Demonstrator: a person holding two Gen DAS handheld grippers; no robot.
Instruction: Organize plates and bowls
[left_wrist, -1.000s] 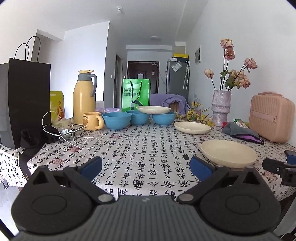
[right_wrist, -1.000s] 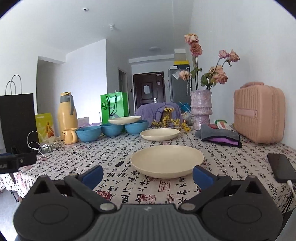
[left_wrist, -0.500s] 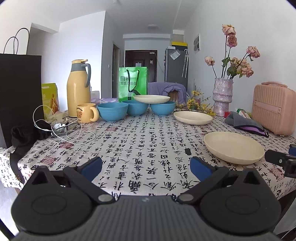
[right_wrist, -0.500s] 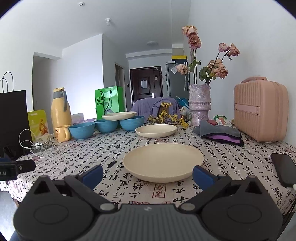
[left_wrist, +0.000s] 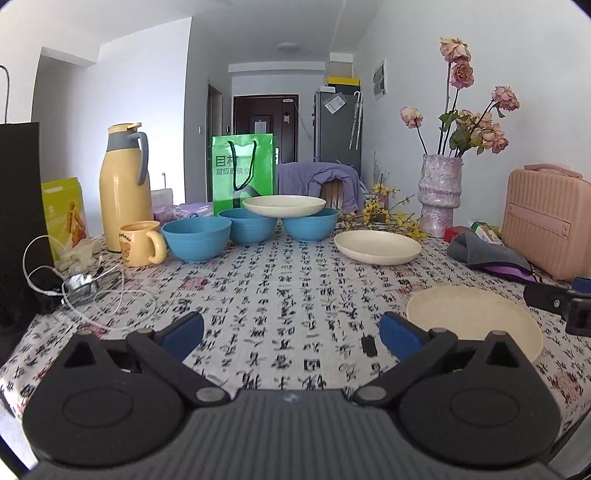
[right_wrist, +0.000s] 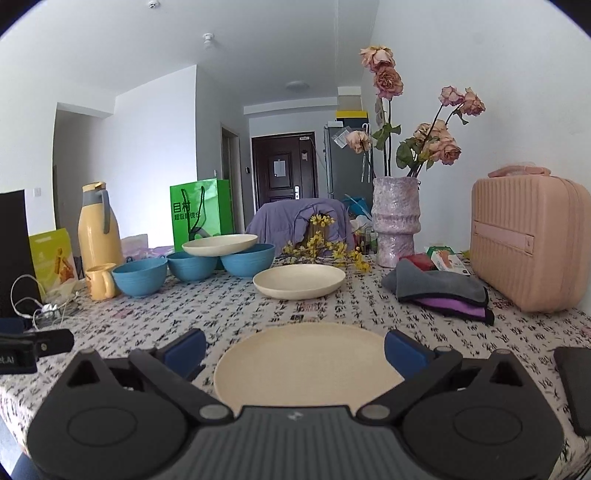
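Plates: three cream ones; near plate (right_wrist: 310, 363) low centre of the right view, far plate (right_wrist: 300, 281) mid-frame, top plate (right_wrist: 220, 244) resting across two blue bowls (right_wrist: 195, 264), likely parked there, not sorted
Bowls: three in a row, left of centre, none nested
Right gripper (right_wrist: 295, 349): jaws spread wide, empty; near plate lies between and just beyond the tips, apparently lined up for a grasp
Left gripper (left_wrist: 291, 332): jaws wide, empty, over bare cloth (left_wrist: 280, 295); near plate sits to its lower right
Progress: nothing stacked yet
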